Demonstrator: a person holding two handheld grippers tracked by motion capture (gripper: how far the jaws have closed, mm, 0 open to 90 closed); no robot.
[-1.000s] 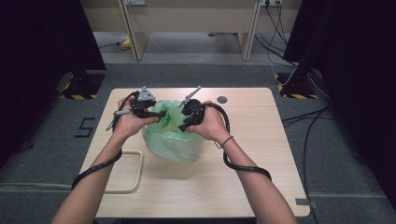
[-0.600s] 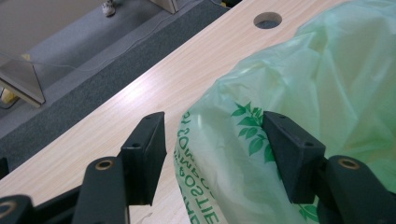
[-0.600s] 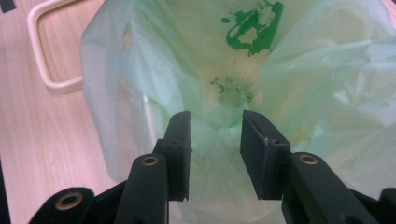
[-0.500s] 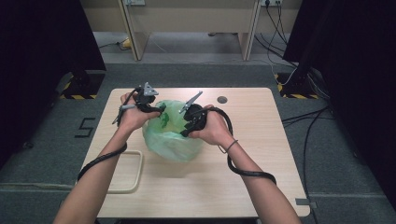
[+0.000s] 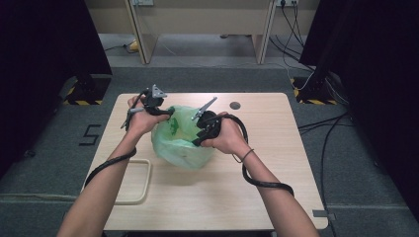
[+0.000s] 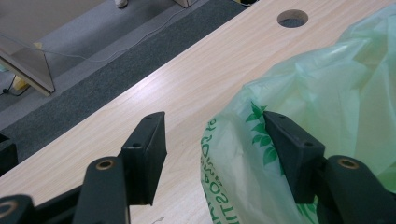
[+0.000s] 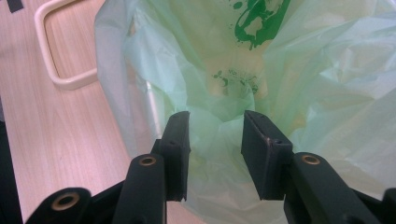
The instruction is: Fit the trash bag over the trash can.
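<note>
Green bag (image 5: 182,140) contents hidden, left gripper (image 6: 212,140) jaws open astride rim, right gripper (image 7: 215,149) jaws open

Thin, translucent green plastic bag (image 5: 180,140) with darker green print, crumpled and standing mid-table, mouth pulled open upward; contents perhaps none, hard to tell through folds.

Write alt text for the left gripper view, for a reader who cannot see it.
A thin green plastic bag with leaf print and lettering fills the right side, its edge lying between the left gripper's two black jaws, which stand apart; one jaw is against the film, the other clear of it. Beneath is a pale wooden table with a round hole near its far edge.
</note>
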